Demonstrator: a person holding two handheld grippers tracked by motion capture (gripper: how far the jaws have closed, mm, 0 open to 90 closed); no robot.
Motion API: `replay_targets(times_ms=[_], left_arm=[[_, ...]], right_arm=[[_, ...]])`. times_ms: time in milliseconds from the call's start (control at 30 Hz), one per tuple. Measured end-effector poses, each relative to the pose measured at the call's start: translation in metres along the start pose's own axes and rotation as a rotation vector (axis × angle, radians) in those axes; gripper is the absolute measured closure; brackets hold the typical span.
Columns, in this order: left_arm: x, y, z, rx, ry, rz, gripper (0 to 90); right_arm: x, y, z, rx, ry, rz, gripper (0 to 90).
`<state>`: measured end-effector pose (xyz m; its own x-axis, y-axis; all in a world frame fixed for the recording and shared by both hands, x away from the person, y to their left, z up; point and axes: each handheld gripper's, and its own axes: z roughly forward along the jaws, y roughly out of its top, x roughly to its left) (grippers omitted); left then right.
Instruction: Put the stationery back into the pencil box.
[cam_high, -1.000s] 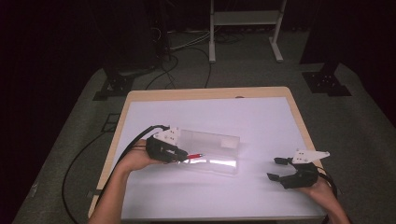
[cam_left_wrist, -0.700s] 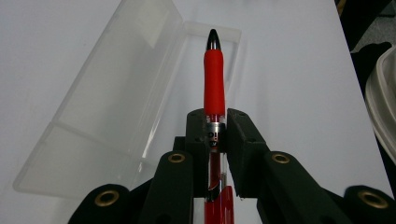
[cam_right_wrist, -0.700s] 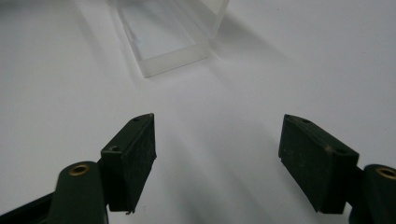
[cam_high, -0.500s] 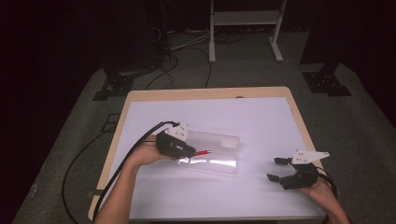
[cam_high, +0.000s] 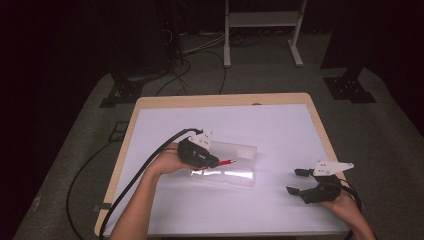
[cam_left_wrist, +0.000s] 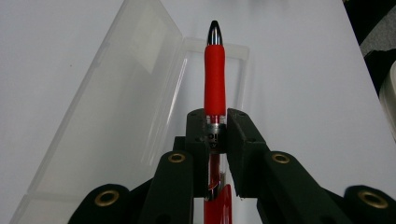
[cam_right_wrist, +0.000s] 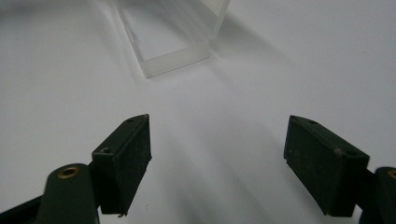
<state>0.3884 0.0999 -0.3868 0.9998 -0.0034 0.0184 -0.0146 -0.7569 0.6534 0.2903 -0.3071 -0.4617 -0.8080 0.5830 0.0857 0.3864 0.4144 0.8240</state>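
Red pen (cam_left_wrist: 214, 74) — silver-tipped — held above the open clear plastic case (cam_left_wrist: 116, 107).

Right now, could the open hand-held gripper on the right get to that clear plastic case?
Probably yes. The right hand-held gripper has its jaws wide apart, and bare white table lies between it and the near end of the clear case.

Red pen (cam_left_wrist: 215, 74) with silver tip, clear case (cam_left_wrist: 116, 107), white table (cam_high: 280, 125), seemingly wood-edged.

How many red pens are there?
1. The red pen with a silver tip is clamped in the left gripper, above the open clear plastic case.
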Motion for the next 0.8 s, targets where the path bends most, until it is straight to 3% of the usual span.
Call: replay_targets(times_ms=[700,800], left_arm=[[0.005,0.015,0.024,0.023,-0.011,0.038,79.4],[0.007,0.013,0.027,0.021,-0.016,0.023,79.4]], right_arm=[[0.001,-0.001,-0.003,-0.006,-0.001,-0.005,22.2],[0.001,-0.001,-0.004,-0.009,-0.001,-0.01,22.2]])
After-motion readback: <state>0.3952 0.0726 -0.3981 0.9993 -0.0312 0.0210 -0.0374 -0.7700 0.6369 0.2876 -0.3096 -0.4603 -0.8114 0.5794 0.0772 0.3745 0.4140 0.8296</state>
